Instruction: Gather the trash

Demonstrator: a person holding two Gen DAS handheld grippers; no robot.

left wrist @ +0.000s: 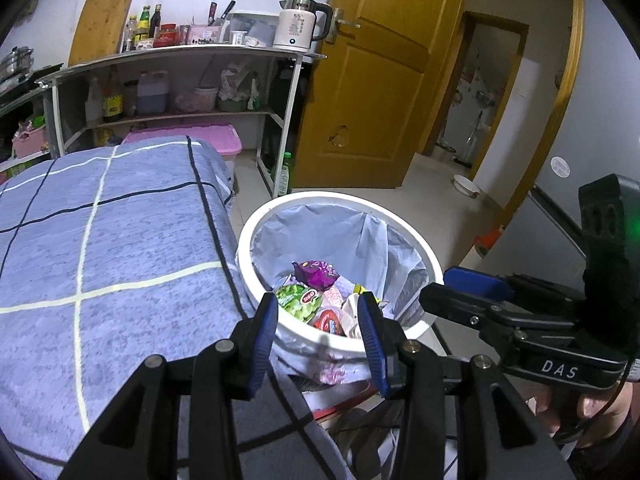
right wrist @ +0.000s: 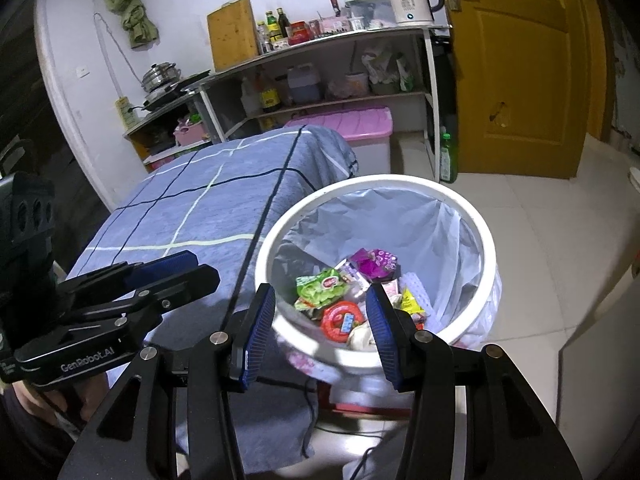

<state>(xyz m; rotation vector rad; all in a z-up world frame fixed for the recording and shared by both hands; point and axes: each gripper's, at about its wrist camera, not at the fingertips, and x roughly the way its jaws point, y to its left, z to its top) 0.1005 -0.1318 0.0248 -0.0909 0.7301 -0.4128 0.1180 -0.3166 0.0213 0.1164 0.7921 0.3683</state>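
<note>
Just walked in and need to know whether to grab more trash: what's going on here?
A person holds a gripper in each hand above the white bin beside the blue checked cloth. The left gripper and right gripper are both open and hold nothing. Snack wrappers already lie in the bin's liner. No loose trash shows on the cloth.

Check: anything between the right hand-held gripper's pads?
Nothing held. In the right wrist view, the right hand-held gripper is open, framing the trash bin beyond.

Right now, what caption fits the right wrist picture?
Open right gripper above white bin of wrappers, beside blue blanket.
</note>
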